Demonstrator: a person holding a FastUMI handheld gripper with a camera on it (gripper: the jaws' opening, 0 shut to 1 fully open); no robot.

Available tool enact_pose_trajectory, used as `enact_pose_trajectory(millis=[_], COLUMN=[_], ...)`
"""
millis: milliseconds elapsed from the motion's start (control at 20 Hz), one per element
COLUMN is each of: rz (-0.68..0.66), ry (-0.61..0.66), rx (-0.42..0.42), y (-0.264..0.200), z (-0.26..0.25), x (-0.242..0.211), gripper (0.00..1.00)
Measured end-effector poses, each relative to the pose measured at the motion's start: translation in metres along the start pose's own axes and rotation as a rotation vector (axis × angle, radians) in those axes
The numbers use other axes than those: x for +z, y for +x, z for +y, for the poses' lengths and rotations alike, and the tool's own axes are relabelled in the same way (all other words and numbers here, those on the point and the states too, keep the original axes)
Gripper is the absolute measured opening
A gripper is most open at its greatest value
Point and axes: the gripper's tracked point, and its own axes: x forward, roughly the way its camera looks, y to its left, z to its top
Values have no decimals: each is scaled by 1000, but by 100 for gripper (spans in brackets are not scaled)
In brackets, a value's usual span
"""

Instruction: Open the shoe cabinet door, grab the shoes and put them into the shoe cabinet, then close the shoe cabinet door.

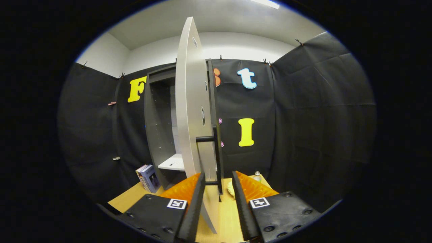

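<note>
On a wooden bench [128,199] in a booth stands a tall grey shoe cabinet [157,128] with its door [190,111] swung out edge-on toward the camera. The gripper [218,180] straddles the door's lower edge, one finger on each side, with the dark bar handle [218,152] running down the door's far face just above the fingers. The jaws are apart, and whether either finger presses on the door or handle cannot be told; the straddle suggests the door is being steered by its edge, probably to open it wider.

Inside the cabinet, a pale shelf [173,162] shows low down. The shoes cannot be picked out with certainty; a pale object [231,189] lying on the bench just beyond the fingers might be one. Small boxes [148,178] stand beside the cabinet's foot, their printing too small to read. A small bottle [257,176] stands further back. Each finger mount carries a square black-and-white marker, not readable text.
</note>
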Motion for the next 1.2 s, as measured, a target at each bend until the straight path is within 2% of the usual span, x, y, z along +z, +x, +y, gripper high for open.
enact_pose_trajectory(millis=[150,300,450,600,700,900,1050,1200], rz=[31,92,182,276,347,534,618,662], ry=[-22,-47,-48,-51,-6,95,48,-28], rx=[-1,53,175,243,279,283,262,275], y=[-24,-48,-72,-77,-74,-49,-19,9], z=[6,26,71,110,141,181,189,194], x=[-14,-32,-57,-95,-124,-201,-260,-311], gripper=[92,97,98,98,99,98,99,99])
